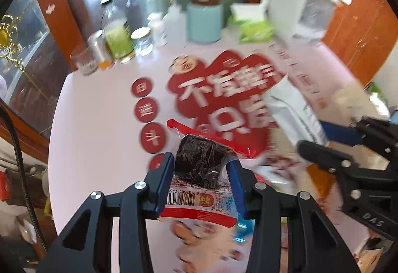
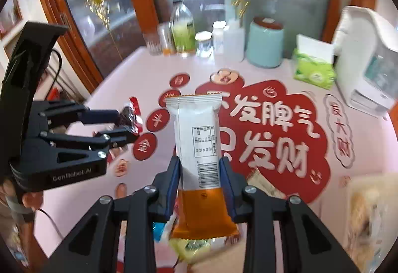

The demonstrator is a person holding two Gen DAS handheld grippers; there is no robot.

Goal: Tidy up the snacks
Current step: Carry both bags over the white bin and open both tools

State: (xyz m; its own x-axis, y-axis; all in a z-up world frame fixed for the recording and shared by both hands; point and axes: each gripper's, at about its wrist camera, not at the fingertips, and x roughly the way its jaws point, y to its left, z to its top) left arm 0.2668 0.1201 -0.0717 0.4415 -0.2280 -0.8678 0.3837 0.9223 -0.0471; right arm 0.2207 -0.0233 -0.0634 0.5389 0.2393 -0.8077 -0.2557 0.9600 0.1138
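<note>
My left gripper (image 1: 200, 161) is shut on a clear, red-edged packet with a dark snack (image 1: 199, 163) inside, held above the pink table (image 1: 99, 123). Its barcode end hangs down between the fingers. My right gripper (image 2: 200, 161) is shut on a white and orange bar packet (image 2: 196, 128) that stands upright between its blue pads. Each gripper shows in the other's view: the right gripper (image 1: 313, 133) holds the white packet (image 1: 288, 106) at the right, and the left gripper (image 2: 128, 123) holds the dark snack (image 2: 126, 112) at the left. Both are lifted off the table.
Along the table's far edge stand a teal canister (image 2: 265, 41), a green tissue pack (image 2: 313, 69), a white appliance (image 2: 365, 54), bottles and jars (image 2: 184, 31). Several loose snack packets (image 2: 189, 245) lie below the grippers. A blurred cream container (image 2: 368, 210) sits at the right.
</note>
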